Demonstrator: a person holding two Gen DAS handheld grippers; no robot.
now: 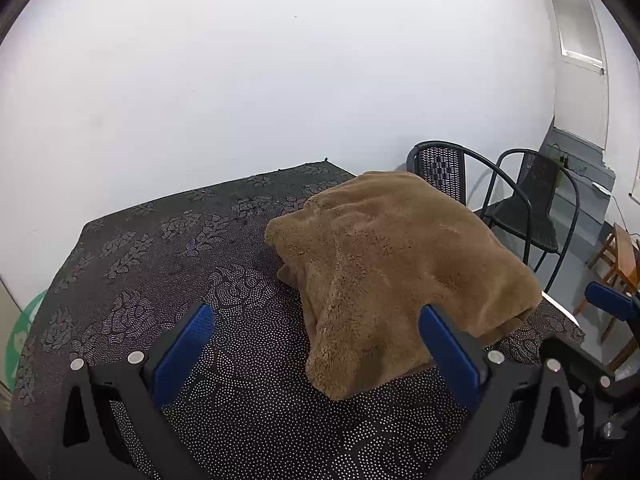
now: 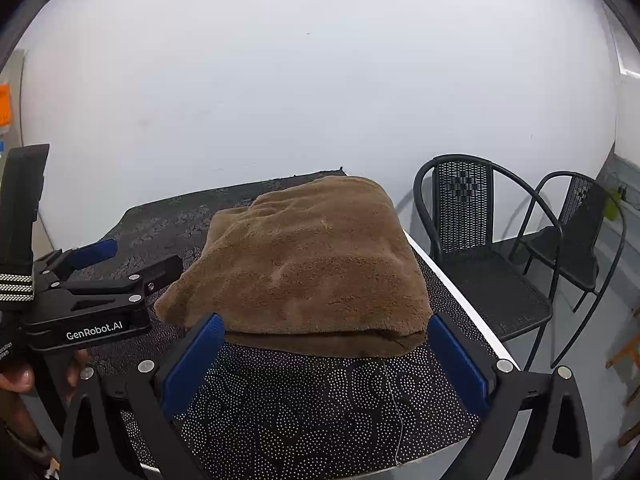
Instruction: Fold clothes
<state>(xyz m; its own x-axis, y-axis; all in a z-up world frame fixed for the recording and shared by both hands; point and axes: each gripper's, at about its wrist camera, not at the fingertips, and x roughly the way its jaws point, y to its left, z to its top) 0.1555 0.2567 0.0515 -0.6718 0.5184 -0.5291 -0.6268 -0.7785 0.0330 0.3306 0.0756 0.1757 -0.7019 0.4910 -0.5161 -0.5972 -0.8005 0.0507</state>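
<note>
A brown fleece garment (image 1: 392, 264) lies folded into a thick rectangular bundle on the dark patterned tablecloth (image 1: 180, 264); it also shows in the right wrist view (image 2: 312, 264). My left gripper (image 1: 316, 328) is open and empty, its blue fingers straddling the bundle's near corner without touching it. My right gripper (image 2: 326, 344) is open and empty just in front of the bundle's near folded edge. The left gripper's body (image 2: 92, 300) shows at the left of the right wrist view, beside the bundle.
The table stands against a white wall (image 1: 280, 80). Two black metal chairs (image 2: 480, 240) stand to the right of the table. The table's right edge (image 2: 460, 292) runs close to the bundle. A wooden stool (image 1: 620, 256) is at the far right.
</note>
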